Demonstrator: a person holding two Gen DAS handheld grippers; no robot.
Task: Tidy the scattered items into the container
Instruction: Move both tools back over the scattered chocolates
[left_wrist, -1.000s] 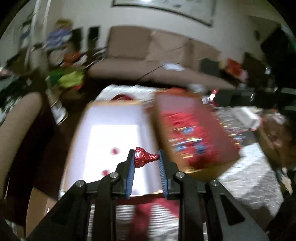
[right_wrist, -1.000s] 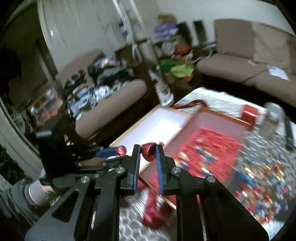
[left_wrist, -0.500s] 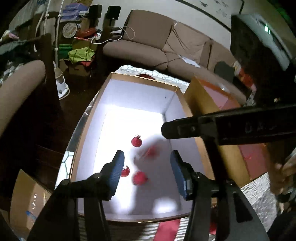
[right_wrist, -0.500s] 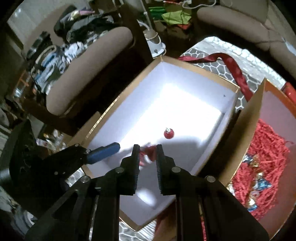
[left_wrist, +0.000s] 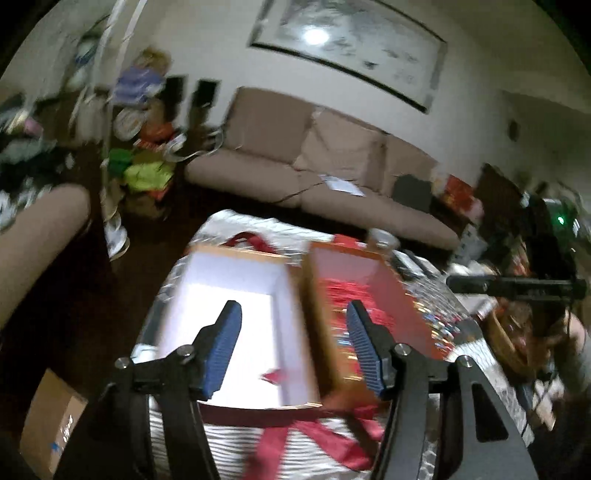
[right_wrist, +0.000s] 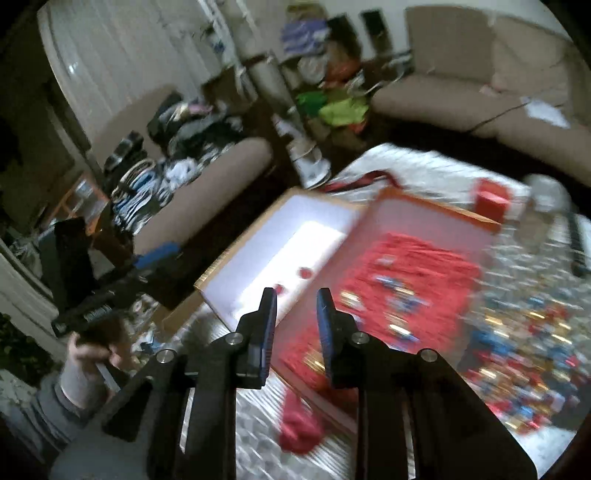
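Candies, foil-wrapped in red, blue and gold, are what the task turns on, and the white-lined box (right_wrist: 295, 236) is the landmark for all of it. Largest beside that box, touching its right wall, stands the red box (right_wrist: 406, 254) with a bed of red shredded paper. Beyond the red box, further from the white one, the scattered candies (right_wrist: 524, 343) lie thick on the patterned tabletop (right_wrist: 424, 162). Inside the white box, near its front end, a few small red candies (right_wrist: 305, 272) already rest on the floor. Judged by looks, each piece should be light, small, slick in its foil and easily dented, so a gentle pinch across the rounded body seems wiser than one on the twisted tip. The left gripper (left_wrist: 291, 332) hangs above the white box's front edge, its fingers spreading wider with nothing between them. The right gripper (right_wrist: 296, 306) hovers over the wall shared with the red box, its fingers parting too, narrow and empty.
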